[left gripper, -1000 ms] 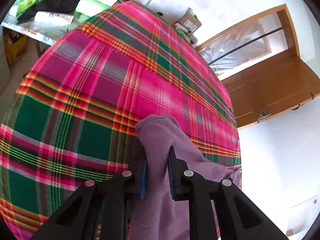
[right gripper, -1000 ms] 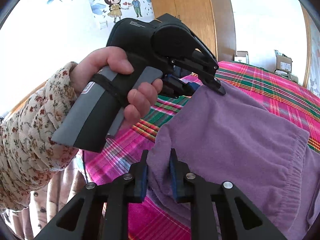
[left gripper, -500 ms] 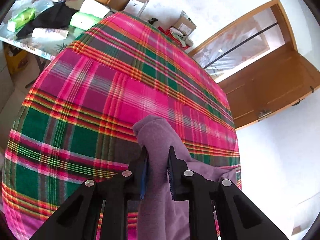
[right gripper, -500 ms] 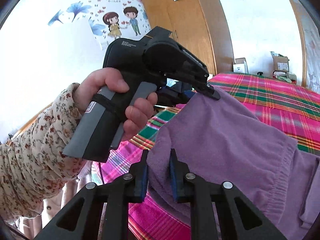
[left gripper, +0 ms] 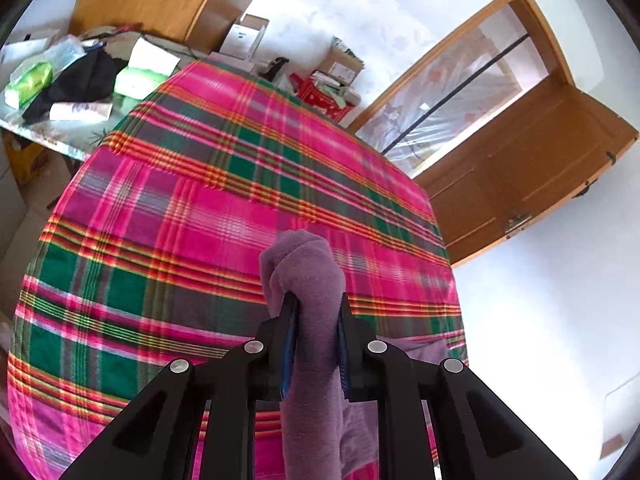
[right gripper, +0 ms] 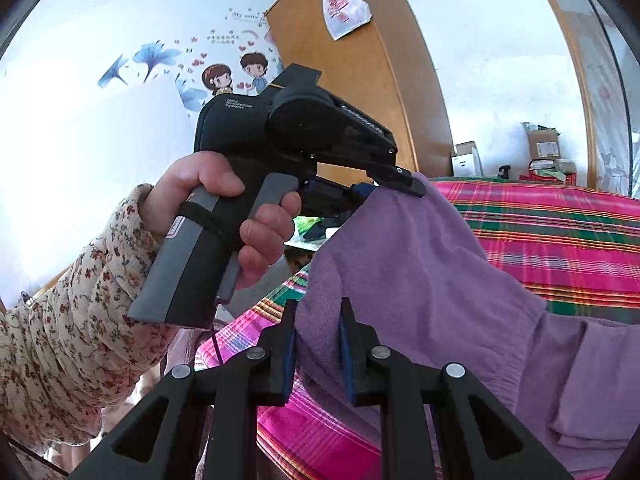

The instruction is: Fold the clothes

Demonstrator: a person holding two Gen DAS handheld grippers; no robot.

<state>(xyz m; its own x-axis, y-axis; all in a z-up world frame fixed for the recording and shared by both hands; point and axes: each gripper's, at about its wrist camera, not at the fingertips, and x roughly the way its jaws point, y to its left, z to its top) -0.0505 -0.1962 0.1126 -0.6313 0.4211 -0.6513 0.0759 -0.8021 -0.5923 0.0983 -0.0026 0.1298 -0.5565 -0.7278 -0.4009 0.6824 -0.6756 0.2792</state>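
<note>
Left gripper [left gripper: 315,312]: its two black fingers are clamped on a bunched edge of the purple garment [left gripper: 308,280], which bulges above the fingertips and hangs down between them toward the camera. Behind lies the plaid cloth [left gripper: 168,216], pink, green and orange, spread over the work surface. More purple fabric lies on the plaid at the lower right of this view.

Right gripper [right gripper: 318,324]: likewise closed on the garment [right gripper: 420,264], gripping a second point along the same edge. From here the fabric rises leftward to the other tool and drapes rightward onto the plaid cloth [right gripper: 560,216], where a gathered waistband-like seam shows. The stretch between the two grip points is held clear of the cloth.

In the right wrist view the left tool appears from the side, its tip pinching the garment's upper corner [right gripper: 412,184]. A hand [right gripper: 224,208] in a floral sleeve [right gripper: 72,320] wraps the grey handle, fingers on the trigger.

Surroundings: a side table [left gripper: 60,136] with green packets and a dark item, cardboard boxes [left gripper: 340,64] against the white wall, a wooden door [left gripper: 532,168] standing open, a wardrobe [right gripper: 360,80] with a plastic bag [right gripper: 344,8] hung on it, and cartoon wall stickers [right gripper: 232,76].
</note>
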